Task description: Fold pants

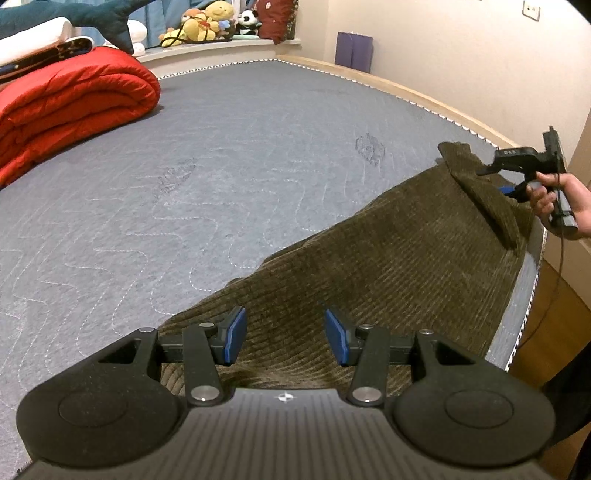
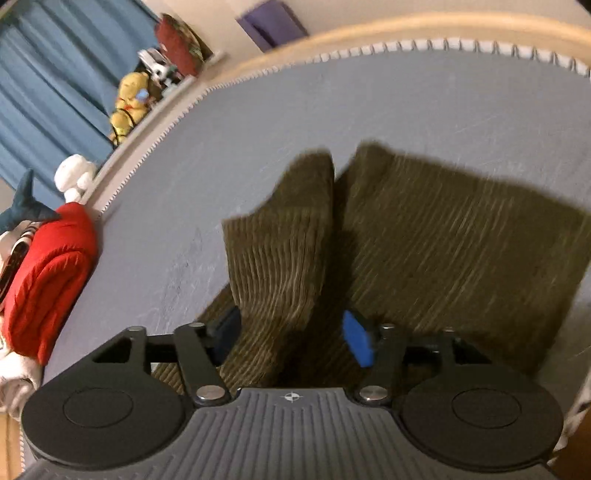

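Olive-brown corduroy pants (image 1: pixel 388 266) lie along the near right edge of a grey quilted mattress (image 1: pixel 221 166). My left gripper (image 1: pixel 285 334) is open just above the near end of the pants, with nothing between its blue pads. My right gripper (image 1: pixel 517 173) shows at the far end of the pants in the left wrist view, held in a hand. In the right wrist view the right gripper (image 2: pixel 291 334) is open, and a raised fold of the pants (image 2: pixel 288 236) stands between its pads without being clamped. The image is motion-blurred.
A folded red quilt (image 1: pixel 70 110) lies on the mattress at the far left. Stuffed toys (image 1: pixel 207 24) and a red cushion (image 1: pixel 275 18) sit on the window ledge. A purple bag (image 1: pixel 354 51) stands by the wall. The mattress edge (image 1: pixel 524 295) drops to a wooden floor at right.
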Demonstrator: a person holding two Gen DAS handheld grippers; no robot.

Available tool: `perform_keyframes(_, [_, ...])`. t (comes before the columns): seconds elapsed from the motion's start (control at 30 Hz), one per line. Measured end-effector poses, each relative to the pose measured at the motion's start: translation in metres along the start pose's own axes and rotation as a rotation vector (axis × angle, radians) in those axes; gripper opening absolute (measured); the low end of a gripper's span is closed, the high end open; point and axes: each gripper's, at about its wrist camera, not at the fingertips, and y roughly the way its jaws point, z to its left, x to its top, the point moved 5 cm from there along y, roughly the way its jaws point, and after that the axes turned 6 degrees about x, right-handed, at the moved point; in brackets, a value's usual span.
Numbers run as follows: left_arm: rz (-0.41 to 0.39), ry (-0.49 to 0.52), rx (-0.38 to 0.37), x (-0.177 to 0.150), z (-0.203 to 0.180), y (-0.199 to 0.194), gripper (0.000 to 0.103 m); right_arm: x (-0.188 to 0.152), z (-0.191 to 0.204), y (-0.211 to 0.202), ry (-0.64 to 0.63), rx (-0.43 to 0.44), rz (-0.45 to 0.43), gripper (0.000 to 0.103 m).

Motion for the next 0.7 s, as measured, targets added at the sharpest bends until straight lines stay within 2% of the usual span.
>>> perform_keyframes(0.03, [0.002, 0.004, 0.004, -0.001, 0.0, 0.0, 0.052, 0.005, 0.002, 0.006, 0.011, -0.008, 0.004, 0.064])
perform_keyframes(0.07, [0.004, 0.008, 0.008, -0.002, 0.0, 0.001, 0.052, 0.007, 0.004, 0.011, 0.01, -0.017, 0.002, 0.057])
perform_keyframes(0.1, [0.005, 0.011, 0.014, -0.003, 0.0, 0.001, 0.052, 0.011, 0.007, 0.013, -0.002, -0.03, -0.015, 0.037])
perform_keyframes(0.13, [0.007, 0.013, 0.02, -0.003, 0.0, 0.002, 0.052, 0.014, 0.009, 0.013, -0.014, -0.051, -0.039, 0.025])
perform_keyframes(0.17, [0.008, 0.014, 0.023, -0.004, 0.001, 0.002, 0.052, 0.018, 0.01, 0.008, -0.018, -0.067, -0.073, 0.015])
perform_keyframes(0.2, [0.008, 0.016, 0.025, -0.005, 0.001, 0.002, 0.052, 0.022, 0.012, 0.0, -0.024, -0.076, -0.108, 0.013])
perform_keyframes(0.33, [0.004, 0.026, 0.02, -0.006, 0.0, 0.001, 0.052, 0.034, 0.012, -0.035, -0.086, -0.155, -0.223, 0.011])
perform_keyframes(0.4, [0.002, 0.033, 0.013, -0.006, -0.002, 0.001, 0.052, 0.037, -0.002, -0.059, -0.071, -0.24, -0.279, 0.009])
perform_keyframes(0.47, [0.001, 0.042, 0.009, -0.006, -0.003, 0.001, 0.052, 0.034, -0.025, -0.08, -0.01, -0.357, -0.314, 0.009])
perform_keyframes(0.57, [0.002, 0.051, 0.011, -0.006, -0.003, 0.002, 0.052, 0.021, -0.063, -0.092, 0.101, -0.489, -0.289, 0.009])
perform_keyframes(0.63, [0.001, 0.041, 0.015, -0.006, -0.002, 0.001, 0.052, 0.014, -0.081, -0.088, 0.192, -0.489, -0.245, 0.009])
perform_keyframes(0.7, [-0.003, 0.033, 0.017, -0.006, 0.0, -0.002, 0.052, 0.013, -0.085, -0.091, 0.232, -0.452, -0.25, 0.012])
